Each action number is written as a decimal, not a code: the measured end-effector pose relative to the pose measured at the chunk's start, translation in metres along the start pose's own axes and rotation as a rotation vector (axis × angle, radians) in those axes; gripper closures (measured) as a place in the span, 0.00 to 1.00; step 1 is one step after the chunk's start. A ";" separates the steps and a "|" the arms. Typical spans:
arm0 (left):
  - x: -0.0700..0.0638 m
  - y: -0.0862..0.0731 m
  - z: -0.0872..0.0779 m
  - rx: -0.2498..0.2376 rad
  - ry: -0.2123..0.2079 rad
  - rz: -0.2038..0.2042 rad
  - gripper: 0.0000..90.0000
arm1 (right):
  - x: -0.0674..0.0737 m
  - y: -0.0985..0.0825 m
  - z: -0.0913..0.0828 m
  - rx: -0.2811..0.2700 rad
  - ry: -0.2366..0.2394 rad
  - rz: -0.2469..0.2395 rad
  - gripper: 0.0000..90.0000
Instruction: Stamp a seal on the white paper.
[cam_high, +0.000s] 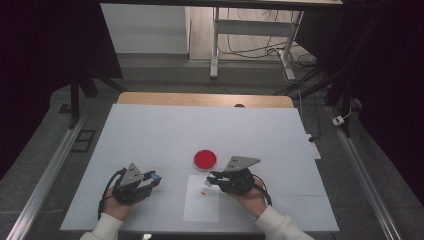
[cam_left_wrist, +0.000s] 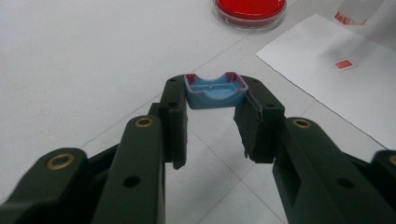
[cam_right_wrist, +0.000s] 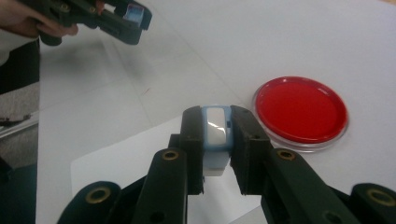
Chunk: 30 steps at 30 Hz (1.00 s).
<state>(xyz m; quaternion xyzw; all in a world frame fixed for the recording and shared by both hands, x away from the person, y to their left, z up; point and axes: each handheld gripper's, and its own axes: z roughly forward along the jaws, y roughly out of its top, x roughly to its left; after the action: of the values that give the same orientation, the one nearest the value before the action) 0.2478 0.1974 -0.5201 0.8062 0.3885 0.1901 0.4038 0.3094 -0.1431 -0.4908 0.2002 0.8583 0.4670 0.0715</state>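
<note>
Left hand-held gripper (cam_high: 154, 179): held just above the bench (cam_high: 150, 130) at the near left; jaws closed on a small blue cap (cam_left_wrist: 215, 90) with red-stained edges.
Blue cap: clamped at the jaw tips, its hollow side facing the camera in the left gripper view; clear of the bench surface.
Right hand-held gripper (cam_high: 212, 178): held at the near right, jaw tips over the far end of the white sheet (cam_high: 201, 205); jaws closed on a small white container (cam_right_wrist: 215, 135) with a blue collar.
White container: gripped between both pads, collar end at the jaw tips, white body toward the gripper body.
Red dish (cam_high: 205, 159): round, clear-rimmed, red inside; rests on the bench just beyond the right hand-held gripper, apart from the sheet.
White sheet: lies flat on the bench between the 2 hands, near the front edge.
Red mark (cam_high: 204, 192): small square patch on the sheet, close below the right jaw tips.
Spacing: the 2 hand-held grippers point toward each other and are well apart.
</note>
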 end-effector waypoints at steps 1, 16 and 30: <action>0.000 0.000 0.000 0.000 0.000 0.000 0.72 | -0.001 0.000 -0.001 -0.011 -0.001 0.006 0.83; -0.001 0.001 0.002 0.001 0.000 0.002 0.72 | -0.012 0.005 -0.024 -0.138 -0.065 0.069 0.83; 0.000 0.001 0.002 0.000 -0.002 0.005 0.72 | -0.022 0.011 -0.044 -0.214 -0.107 0.091 0.83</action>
<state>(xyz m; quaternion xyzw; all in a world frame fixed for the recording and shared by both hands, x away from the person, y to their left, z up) 0.2496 0.1960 -0.5202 0.8073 0.3862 0.1900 0.4037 0.3186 -0.1809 -0.4592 0.2549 0.7886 0.5473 0.1166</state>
